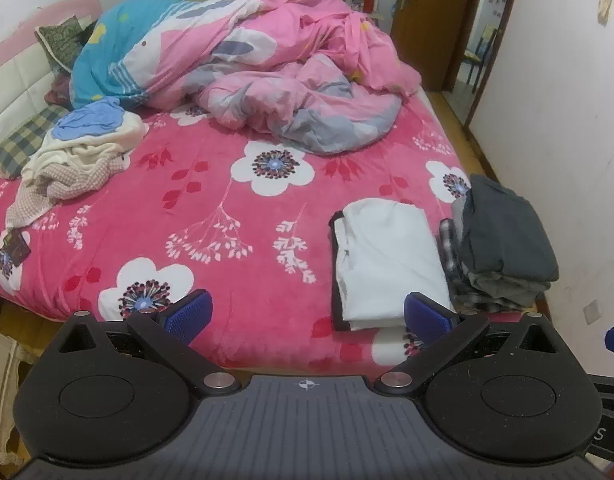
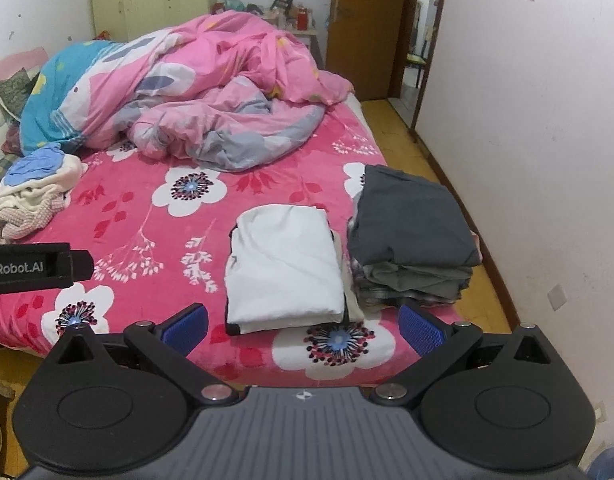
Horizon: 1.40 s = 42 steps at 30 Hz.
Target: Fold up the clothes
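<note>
A folded white garment [image 2: 285, 266] lies near the bed's [image 2: 179, 236] near edge, just left of a folded stack [image 2: 411, 240] whose lower layers are hard to tell apart. Unfolded clothes [image 1: 79, 152] sit far left, partly cut off. Both grippers, left [image 1: 307, 314] and right [image 2: 303, 324], hover spread wide and empty.

Even, soft indoor light, both views sharp

Shadows are faint; fisheye bends the right wall [image 2: 547, 120] and doorway [image 1: 487, 28] at the edges, corners darken, and far clutter looks slightly soft.
</note>
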### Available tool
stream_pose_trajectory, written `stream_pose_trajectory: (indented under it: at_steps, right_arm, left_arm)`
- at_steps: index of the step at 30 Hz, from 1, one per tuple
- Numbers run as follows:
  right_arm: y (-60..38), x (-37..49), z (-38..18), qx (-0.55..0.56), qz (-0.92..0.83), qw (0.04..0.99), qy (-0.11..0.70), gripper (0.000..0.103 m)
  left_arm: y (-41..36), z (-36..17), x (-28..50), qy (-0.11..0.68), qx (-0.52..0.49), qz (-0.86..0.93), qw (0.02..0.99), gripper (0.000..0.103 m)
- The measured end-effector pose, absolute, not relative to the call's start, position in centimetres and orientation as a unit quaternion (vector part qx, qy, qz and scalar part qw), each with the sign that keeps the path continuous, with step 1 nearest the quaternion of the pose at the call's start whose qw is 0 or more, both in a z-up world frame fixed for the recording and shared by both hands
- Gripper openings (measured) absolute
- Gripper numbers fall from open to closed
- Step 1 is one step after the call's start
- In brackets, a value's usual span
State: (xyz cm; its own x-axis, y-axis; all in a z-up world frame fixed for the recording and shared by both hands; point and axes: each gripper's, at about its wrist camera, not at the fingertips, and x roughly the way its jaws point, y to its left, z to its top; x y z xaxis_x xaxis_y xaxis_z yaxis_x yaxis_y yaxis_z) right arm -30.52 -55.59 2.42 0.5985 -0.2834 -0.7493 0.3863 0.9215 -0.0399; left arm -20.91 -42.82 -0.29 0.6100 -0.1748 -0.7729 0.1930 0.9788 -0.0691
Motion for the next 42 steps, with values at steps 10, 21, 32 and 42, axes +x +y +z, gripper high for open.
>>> stream_pose_trajectory:
  at_steps: [10, 21, 32, 42]
  right_arm:
    - [-57.6, -31.4, 2.2, 0.055, -0.2, 0.89, 0.407, 0.103]
    - [-58.9, -32.5, 1.8, 0.06, -0.209, 0.885, 0.411, 0.103]
    - [-59.7, -33.6, 1.8, 0.057, -0.225, 0.88, 0.415, 0.103]
    - [-60.8, -34.5, 1.4, 0.073, -0.238, 0.87, 0.426, 0.103]
  left_arm:
    - [-45.3, -0.8, -21.5, 0.437, 0.022, -0.107, 0.893, 0.103]
    - [-47.2, -1.1, -22.1, 0.444, 0.033, -0.12, 0.887, 0.103]
    - [-48.5, -1.6, -22.8, 0.457, 0.034, -0.133, 0.879, 0.103]
    - [-49.6, -2.0, -23.5, 0.466, 0.041, -0.15, 0.871, 0.103]
